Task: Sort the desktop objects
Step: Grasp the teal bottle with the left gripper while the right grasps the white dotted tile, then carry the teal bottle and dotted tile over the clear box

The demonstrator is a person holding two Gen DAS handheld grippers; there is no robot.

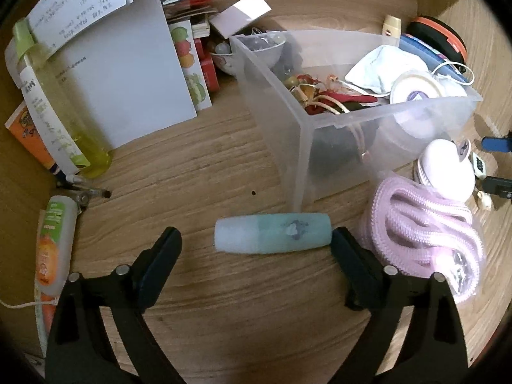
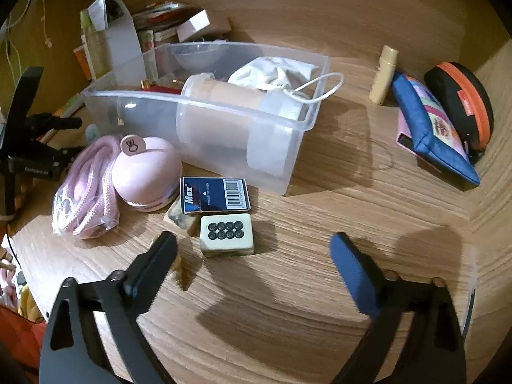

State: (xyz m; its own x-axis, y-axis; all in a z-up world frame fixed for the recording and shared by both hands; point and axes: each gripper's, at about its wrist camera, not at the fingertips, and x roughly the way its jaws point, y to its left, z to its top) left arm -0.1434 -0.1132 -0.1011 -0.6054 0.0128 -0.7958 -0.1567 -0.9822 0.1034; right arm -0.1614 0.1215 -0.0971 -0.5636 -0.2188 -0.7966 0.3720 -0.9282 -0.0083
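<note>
The left gripper point(image 1: 256, 243) is spread wide around a pale teal tube point(image 1: 272, 233) lying crosswise on the wooden desk point(image 1: 208, 166); its right finger touches the tube's end. The clear bin point(image 1: 323, 128) sits at one o'clock. The right gripper point(image 2: 254, 249) gapes empty, a mahjong tile point(image 2: 226, 236) (eight circles) at eleven o'clock.

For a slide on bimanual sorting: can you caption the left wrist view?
Open left gripper straddles a pale teal tube lying on the wooden desk, before a clear plastic bin of sorted odds and ends.
</note>
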